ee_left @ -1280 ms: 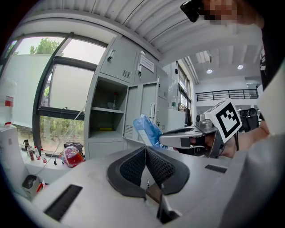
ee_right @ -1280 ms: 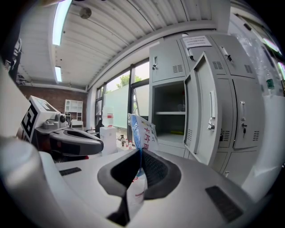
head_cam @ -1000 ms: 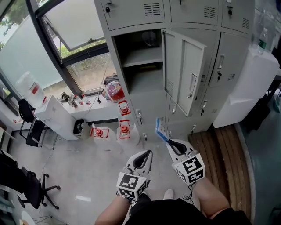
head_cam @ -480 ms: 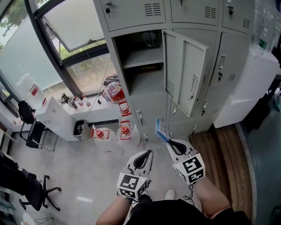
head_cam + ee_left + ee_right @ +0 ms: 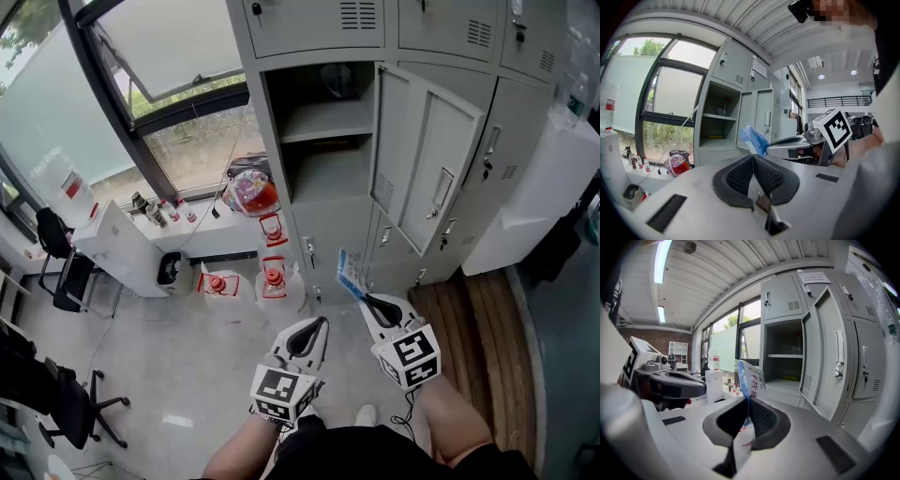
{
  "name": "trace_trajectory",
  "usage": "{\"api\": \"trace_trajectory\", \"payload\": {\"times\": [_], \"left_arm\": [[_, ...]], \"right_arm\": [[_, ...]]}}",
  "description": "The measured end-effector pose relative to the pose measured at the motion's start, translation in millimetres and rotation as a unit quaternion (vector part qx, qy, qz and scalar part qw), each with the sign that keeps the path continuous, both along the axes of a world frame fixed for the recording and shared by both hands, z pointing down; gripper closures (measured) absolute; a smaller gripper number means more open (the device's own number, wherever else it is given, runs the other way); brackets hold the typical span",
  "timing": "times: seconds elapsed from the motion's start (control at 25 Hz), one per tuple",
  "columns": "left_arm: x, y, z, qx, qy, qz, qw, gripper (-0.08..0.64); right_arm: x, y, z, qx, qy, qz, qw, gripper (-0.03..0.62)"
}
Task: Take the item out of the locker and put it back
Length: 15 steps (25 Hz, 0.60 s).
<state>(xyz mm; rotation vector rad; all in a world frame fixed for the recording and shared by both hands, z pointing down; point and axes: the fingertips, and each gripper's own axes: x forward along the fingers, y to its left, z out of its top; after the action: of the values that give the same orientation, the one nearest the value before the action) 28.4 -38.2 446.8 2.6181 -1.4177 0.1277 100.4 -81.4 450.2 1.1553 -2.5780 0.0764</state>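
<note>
1. You stand facing the open locker w/ both grippers held out low in front of you, seen from above in the head view.
2. R gripper: clenched on a blue-and-white packet. The right gripper view shows the pads pinching the packet's lower part. The rest stands upright past the tips, w/ red print on its white face.
3. L gripper: jaws closed together, pad to pad, w/ nothing btwn them. It sits just left of the R gripper, apart from it and clear of the packet.
4. The packet is outside the locker, held in the air in front of the lower doors and below the open bay.
5. The door hangs swung out to the right. A shelf splits the open bay into upper & lower parts.
6. In the left gripper view a thin yellow item lies at the back of the lower part. You can't tell what it is.
7. Left of the locker is a tall window. At its foot, just beside the locker, is a bag w/ red contents.
8. White jugs w/ red tops stand on the floor below the bag, near the locker's base.
</note>
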Motion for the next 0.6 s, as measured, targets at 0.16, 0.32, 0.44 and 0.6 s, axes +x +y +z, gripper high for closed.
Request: {"api": "trace_trajectory", "payload": {"times": [0.16,0.32,0.44,0.6], "left_arm": [[-19,-11,0,0.0,-0.002,0.004,1.0,0.545],[-39,-23,-1,0.005,-0.006,0.011,0.9999,0.545],[-54,-34,-1,0.005,-0.004,0.015,0.9999,0.545],[-75,-47,0,0.006,-0.001,0.023,0.9997,0.545]], "right_arm": [[-18,-13,-1,0.0,0.004,0.004,1.0,0.525],[-34,-30,-2,0.006,0.014,0.012,1.0,0.525],[-44,-44,-3,0.01,0.025,0.019,0.999,0.525],[-58,-62,-3,0.013,0.037,0.032,0.999,0.525]]}}
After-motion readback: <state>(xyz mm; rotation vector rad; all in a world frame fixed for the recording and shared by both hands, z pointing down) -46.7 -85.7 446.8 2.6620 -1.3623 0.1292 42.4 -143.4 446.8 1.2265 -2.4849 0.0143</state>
